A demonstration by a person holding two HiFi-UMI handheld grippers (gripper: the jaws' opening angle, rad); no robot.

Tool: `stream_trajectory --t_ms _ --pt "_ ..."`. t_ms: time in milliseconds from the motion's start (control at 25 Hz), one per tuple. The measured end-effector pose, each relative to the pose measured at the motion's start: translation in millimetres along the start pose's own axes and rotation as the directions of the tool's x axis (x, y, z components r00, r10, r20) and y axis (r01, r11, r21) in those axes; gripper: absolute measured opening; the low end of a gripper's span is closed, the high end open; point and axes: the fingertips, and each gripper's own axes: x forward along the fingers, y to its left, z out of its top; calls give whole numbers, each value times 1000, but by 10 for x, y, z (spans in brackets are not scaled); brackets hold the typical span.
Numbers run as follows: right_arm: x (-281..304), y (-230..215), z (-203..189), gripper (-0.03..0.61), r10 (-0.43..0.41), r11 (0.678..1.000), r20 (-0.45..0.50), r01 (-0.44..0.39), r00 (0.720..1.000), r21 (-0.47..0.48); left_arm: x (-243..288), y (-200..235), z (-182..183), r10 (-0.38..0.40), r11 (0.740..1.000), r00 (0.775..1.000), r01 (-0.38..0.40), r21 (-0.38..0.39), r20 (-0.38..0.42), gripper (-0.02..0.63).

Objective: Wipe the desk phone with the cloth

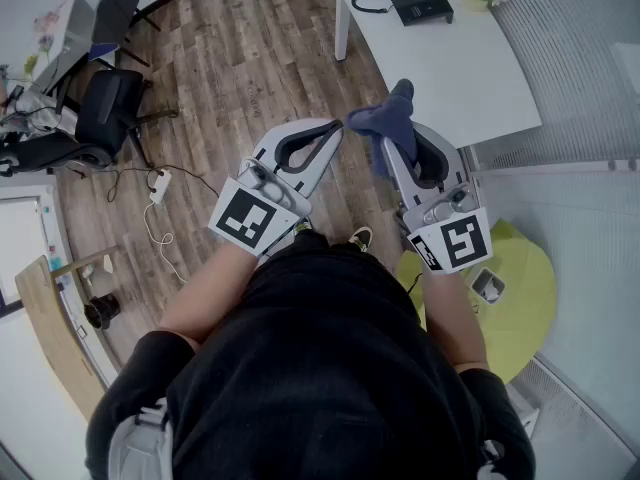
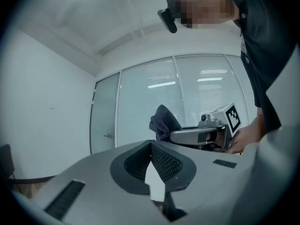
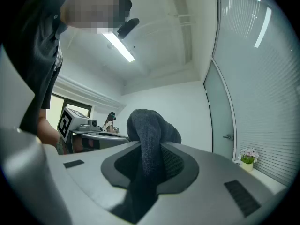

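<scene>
The right hand-held gripper (image 1: pixel 396 150) pinches a dark grey cloth (image 1: pixel 386 118). Just beside it, the left hand-held gripper (image 1: pixel 330 136) is pressed together. The black desk phone (image 1: pixel 421 6) sits on a white tabletop (image 1: pixel 470 73), well ahead of both.

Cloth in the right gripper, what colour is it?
The cloth is dark blue-grey; head view shows it best.

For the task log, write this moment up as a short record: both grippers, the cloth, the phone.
left gripper: jaws together, nothing between them
right gripper: jaws shut on the cloth
cloth: dark, bunched above the right jaws, held in the air
desk phone: on the white table, apart from both grippers
wiping: not begun; the cloth is not touching the phone
</scene>
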Motion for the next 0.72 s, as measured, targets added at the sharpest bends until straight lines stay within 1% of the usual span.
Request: stream_trajectory --t_ms 240,480,720 --pt "27 90 -48 97 10 1000 -3 -10 1000 0 -92 -7 -57 5 1000 1000 -5 -8 -5 11" --pt "147 208 -78 97 21 1000 -19 -21 1000 -3 -222 128 -46 24 1000 1000 -24 -12 7 11" --pt "283 324 -72 97 19 1000 -18 -19 1000 4 -363 285 -71 17 1000 1000 -18 -24 -1 11"
